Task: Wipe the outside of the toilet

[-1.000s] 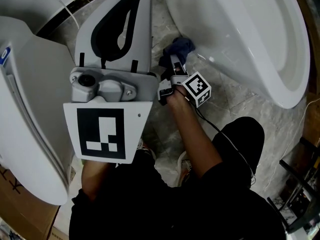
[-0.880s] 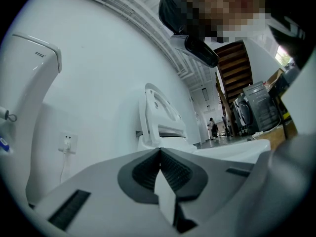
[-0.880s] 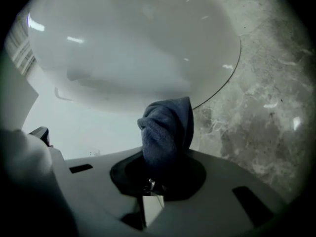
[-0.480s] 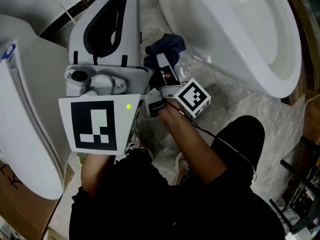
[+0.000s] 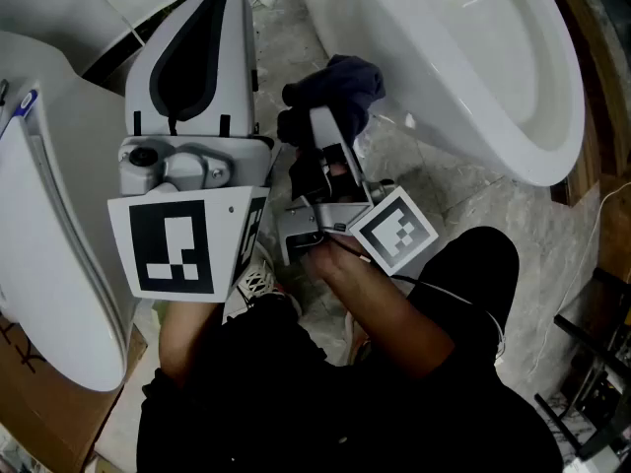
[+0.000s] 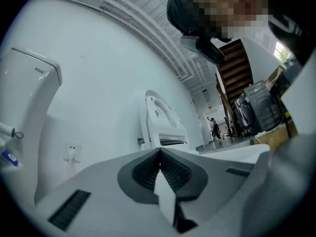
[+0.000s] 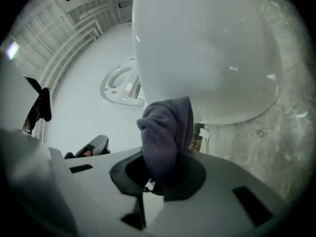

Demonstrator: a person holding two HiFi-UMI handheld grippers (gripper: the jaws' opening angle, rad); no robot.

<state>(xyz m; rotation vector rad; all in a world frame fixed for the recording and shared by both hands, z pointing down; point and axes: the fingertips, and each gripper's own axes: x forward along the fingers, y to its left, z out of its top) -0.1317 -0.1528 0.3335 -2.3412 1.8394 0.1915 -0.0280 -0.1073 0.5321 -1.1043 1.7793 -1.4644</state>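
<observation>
Right claw (image 7: 163, 174): clamped on a dark blue-grey fleece cloth (image 7: 165, 132), which is bunched and stands out beyond the jaws.
Left claw (image 6: 160, 174): jaws pressed together with nothing between them; held off to the side, pointing away from the work.
Toilet: white ceramic toilet bowl (image 5: 473, 57) stands on the grey marbled stone floor (image 5: 444, 200). The cloth sits just beside its lower outer curve; contact is uncertain.
Progress: no wet streaks or dirt show, so what has been wiped cannot be read. Most of the outer shell probably remains.
</observation>
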